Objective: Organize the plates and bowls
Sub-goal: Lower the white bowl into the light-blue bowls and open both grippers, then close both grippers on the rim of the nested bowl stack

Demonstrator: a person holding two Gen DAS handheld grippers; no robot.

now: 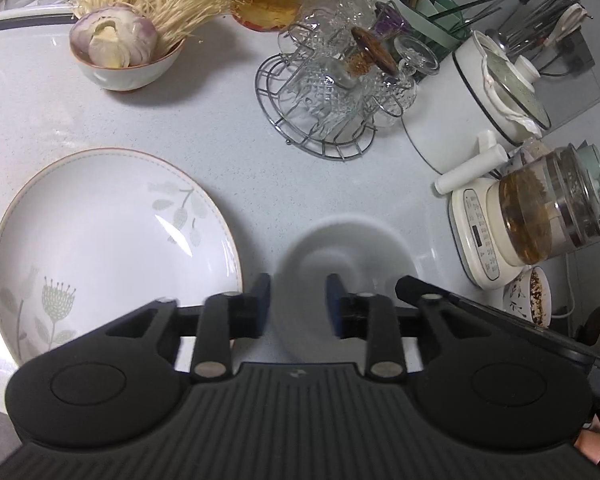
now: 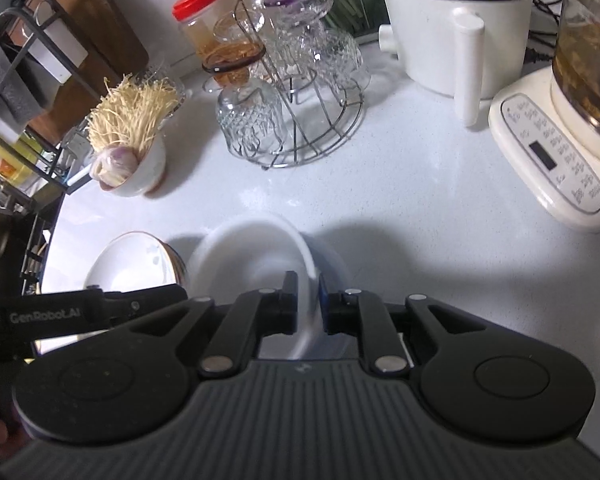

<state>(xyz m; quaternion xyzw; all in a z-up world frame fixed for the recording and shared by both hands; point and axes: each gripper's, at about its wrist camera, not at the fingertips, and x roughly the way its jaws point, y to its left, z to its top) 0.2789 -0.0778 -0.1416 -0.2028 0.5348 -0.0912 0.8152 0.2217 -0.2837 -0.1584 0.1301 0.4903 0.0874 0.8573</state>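
A white bowl, blurred, sits on the pale counter just ahead of both grippers. My left gripper is open, and the bowl's left rim lies in the gap between its blue pads without being pressed. In the right wrist view the bowl shows again, its right rim running through the narrow gap of my right gripper, which is open too. A white plate with a leaf and flower print lies flat to the left of the bowl, also visible as the plate behind the left gripper's body.
A bowl of onion and enoki stands at the back left. A wire rack of glass cups, a white pot, a glass kettle on its base and a small patterned dish crowd the right. A dish rack stands far left.
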